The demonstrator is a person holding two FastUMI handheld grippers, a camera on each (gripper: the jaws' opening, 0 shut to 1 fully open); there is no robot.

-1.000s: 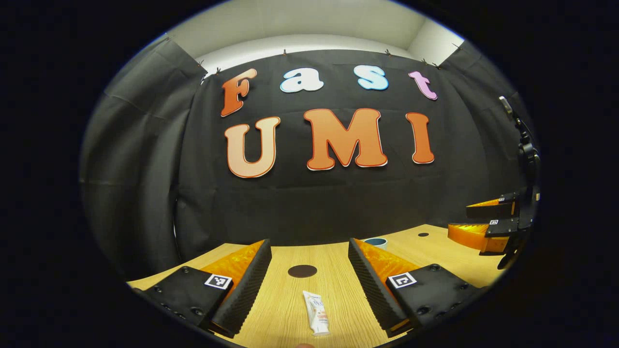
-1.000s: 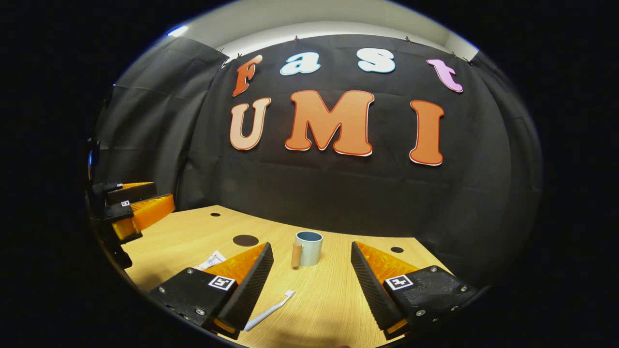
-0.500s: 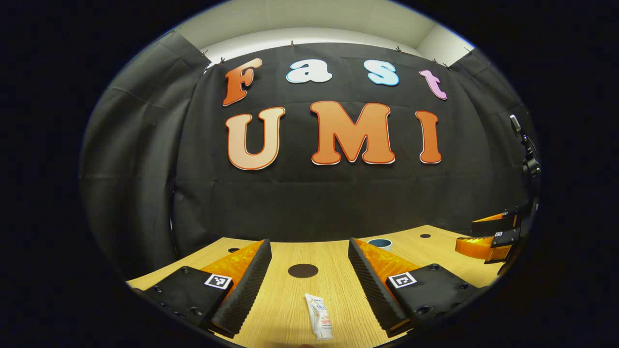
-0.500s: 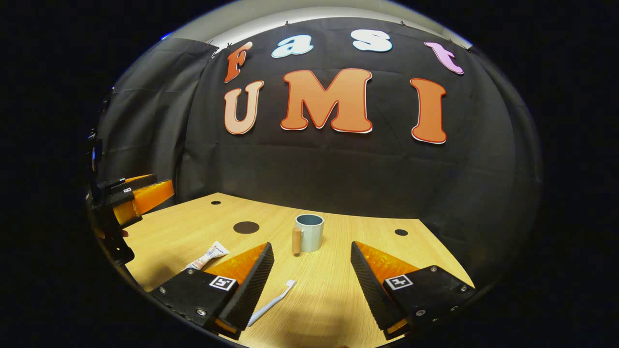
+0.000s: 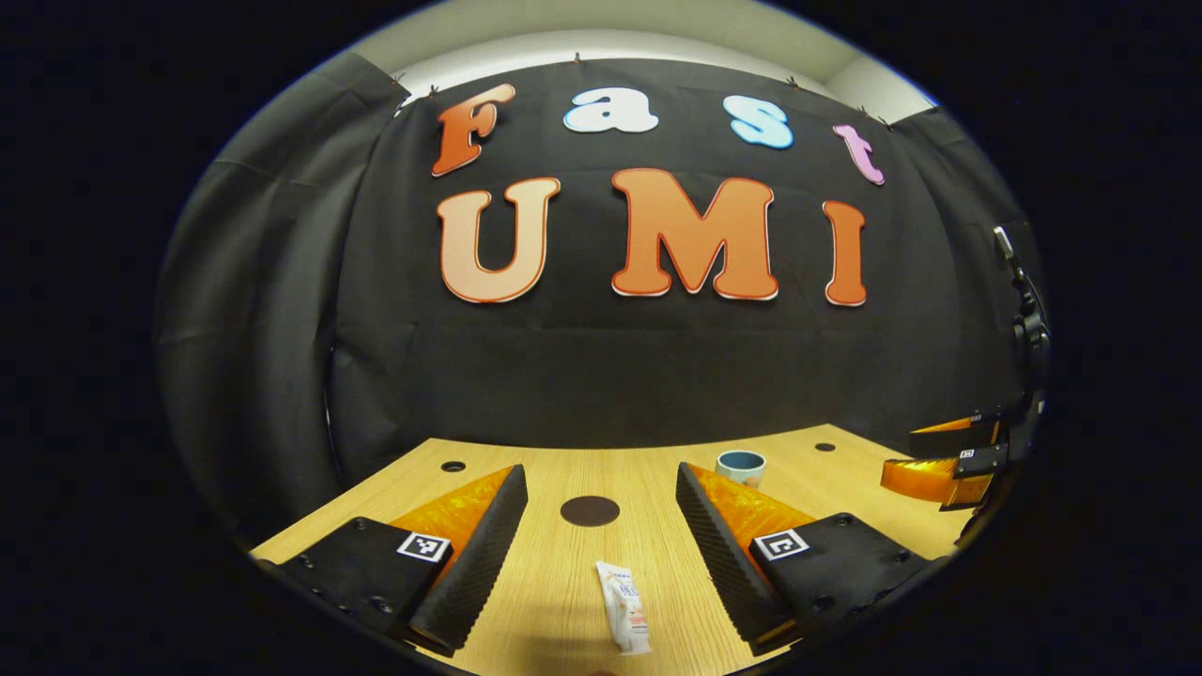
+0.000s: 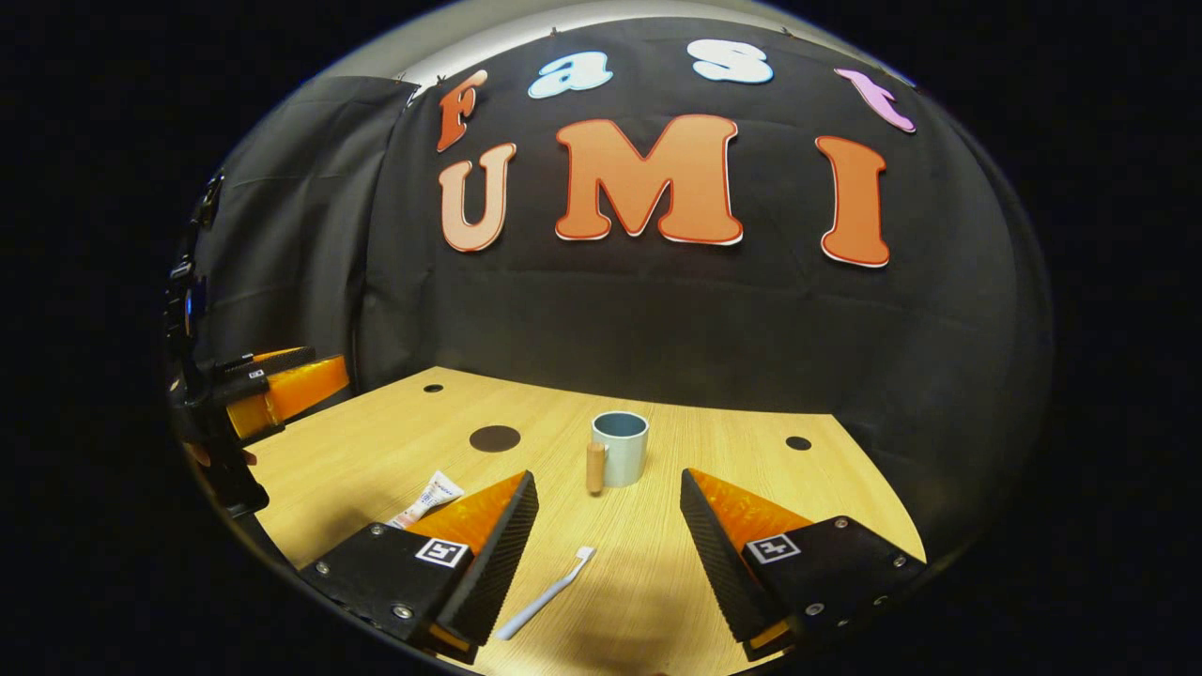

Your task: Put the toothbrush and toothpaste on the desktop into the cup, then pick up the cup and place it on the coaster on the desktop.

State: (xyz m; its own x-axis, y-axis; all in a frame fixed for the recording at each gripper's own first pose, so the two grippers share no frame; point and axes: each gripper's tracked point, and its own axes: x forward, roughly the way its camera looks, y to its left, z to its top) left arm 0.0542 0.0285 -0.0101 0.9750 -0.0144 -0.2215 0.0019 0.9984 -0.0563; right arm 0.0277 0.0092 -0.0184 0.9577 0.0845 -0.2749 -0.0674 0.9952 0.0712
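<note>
- Toothpaste [image 5: 625,606] lies flat on the desk [image 5: 563,582] between the left gripper's [image 5: 601,526] wide-apart fingers, lined up for a pinch.
- Toothbrush [image 6: 547,593] lies between the right gripper's [image 6: 608,545] spread fingers (nothing held); cup [image 6: 620,448] stands beyond, coaster [image 6: 495,437] left of it.

Booth bg: black cloth wall [image 5: 582,366] hangs across the back & both sides, creased, pinned w/ small clips along its top edge. Above it a strip of pale wall or ceiling [image 5: 601,33], lit brighter than the rest. Wooden desktop [image 6: 751,469], light grain, w/ small dark round holes [image 6: 799,442] near the far corners; far edge runs right up against the cloth. Light is warm, falls mostly on the desk; cloth sides go dim toward the edges.
</note>
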